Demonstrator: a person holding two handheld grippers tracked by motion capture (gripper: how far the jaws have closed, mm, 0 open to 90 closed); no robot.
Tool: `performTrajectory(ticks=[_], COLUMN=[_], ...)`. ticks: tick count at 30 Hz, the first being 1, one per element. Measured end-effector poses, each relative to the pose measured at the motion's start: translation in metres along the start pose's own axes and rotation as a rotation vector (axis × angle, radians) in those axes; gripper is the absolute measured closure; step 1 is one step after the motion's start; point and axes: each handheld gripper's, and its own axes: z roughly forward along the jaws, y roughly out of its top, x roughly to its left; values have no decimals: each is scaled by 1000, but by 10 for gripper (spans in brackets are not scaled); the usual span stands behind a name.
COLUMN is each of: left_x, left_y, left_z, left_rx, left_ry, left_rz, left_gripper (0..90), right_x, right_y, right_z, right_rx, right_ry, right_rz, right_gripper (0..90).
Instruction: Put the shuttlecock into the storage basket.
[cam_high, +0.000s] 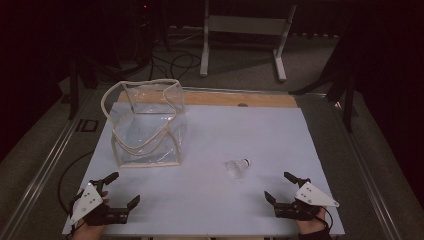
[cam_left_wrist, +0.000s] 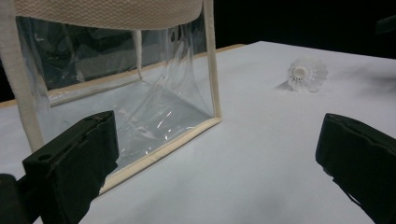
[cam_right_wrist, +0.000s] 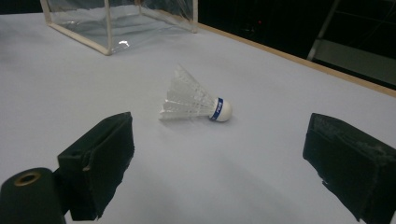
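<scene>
Nothing is started: both my grippers, left gripper (cam_high: 116, 190) and right gripper (cam_high: 279, 186), rest spread and empty at the bench's (cam_high: 280, 135) near edge, the shuttlecock (cam_high: 237, 167) lying beside the clear bag (cam_high: 145, 122).

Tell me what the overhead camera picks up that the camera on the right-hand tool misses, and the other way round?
The high view alone takes in both hands, the left gripper, the whole clear bag with its cream handles, and the floor cables and metal frame behind the table. The right gripper view alone makes out the blue band on the shuttlecock and its separate feathers. Both show the shuttlecock lying on its side, part of the bag, the white table, and the right gripper with its fingers apart and nothing between them.
</scene>
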Motion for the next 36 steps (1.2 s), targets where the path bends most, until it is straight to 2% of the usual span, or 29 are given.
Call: performTrajectory(ticks=[14,23,26,30,36], left_x=[0,-1,-1,-1,-2], left_y=[-1,-1,-1,0,5], left_z=[1,2,3,3,3], left_rx=[8,18,23,32,36], left_ry=[-4,-10,-14,-18,-27], left_rz=[5,11,13,24,25], left_gripper=[0,0,0,0,0], right_x=[5,2,1,-3,-2], right_y=[2,-1,-2,-5,-3], right_z=[1,6,7,9,8], right_rx=[4,22,25,27,23], right_ry=[-36,-7,-11,-21,-34], right_rz=[-31,-16,-20,3,-2], right_gripper=[87,86,87,86,87])
